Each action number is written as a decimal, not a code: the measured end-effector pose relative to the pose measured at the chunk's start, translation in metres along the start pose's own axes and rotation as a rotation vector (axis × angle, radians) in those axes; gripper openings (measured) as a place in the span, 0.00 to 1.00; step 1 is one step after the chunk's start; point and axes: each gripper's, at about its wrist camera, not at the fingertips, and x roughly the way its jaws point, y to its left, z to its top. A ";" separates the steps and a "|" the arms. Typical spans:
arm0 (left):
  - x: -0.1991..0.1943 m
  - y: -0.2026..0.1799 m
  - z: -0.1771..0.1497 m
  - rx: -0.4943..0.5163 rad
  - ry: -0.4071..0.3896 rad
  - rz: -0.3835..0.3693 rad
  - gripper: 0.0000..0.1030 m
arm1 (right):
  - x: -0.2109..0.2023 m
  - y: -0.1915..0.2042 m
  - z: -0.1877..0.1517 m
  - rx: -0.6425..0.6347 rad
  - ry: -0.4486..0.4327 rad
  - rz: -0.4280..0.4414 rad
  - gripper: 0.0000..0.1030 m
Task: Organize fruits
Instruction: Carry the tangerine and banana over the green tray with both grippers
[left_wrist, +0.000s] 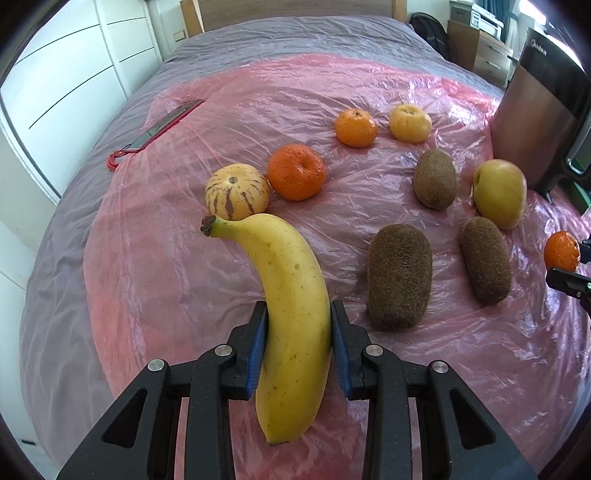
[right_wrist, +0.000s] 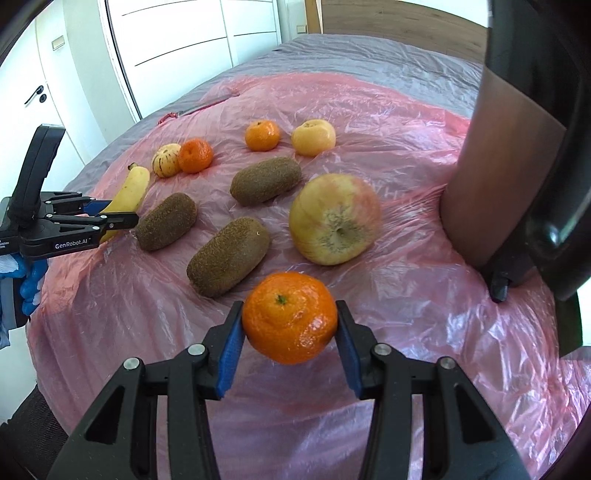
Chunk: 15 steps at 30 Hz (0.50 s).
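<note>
Pink plastic sheet over the bed, fruit scattered across it. My left gripper is pinching the banana mid-length, my right gripper squeezing a mandarin, both just off the sheet. Pick-up's in hand, I reckon; next, carry each to its kind — mandarins are up ahead.

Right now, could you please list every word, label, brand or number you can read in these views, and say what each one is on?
"GenRobot.AI": white print on the side of the left gripper, right wrist view.
"Midea": pale lettering on the dark top of the appliance, left wrist view; small and curved, so read with some doubt.
A cut-off line of tiny print at the picture's left edge, below the logo: too small to read.
No text on any fruit.
</note>
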 end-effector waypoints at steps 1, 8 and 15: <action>-0.004 0.002 0.000 -0.011 -0.004 -0.009 0.28 | -0.003 0.000 -0.001 0.004 -0.004 0.000 0.57; -0.054 -0.018 -0.008 -0.003 -0.050 -0.094 0.28 | -0.041 -0.016 -0.015 0.054 -0.053 -0.012 0.57; -0.098 -0.086 -0.002 0.072 -0.083 -0.224 0.28 | -0.081 -0.052 -0.043 0.124 -0.084 -0.071 0.57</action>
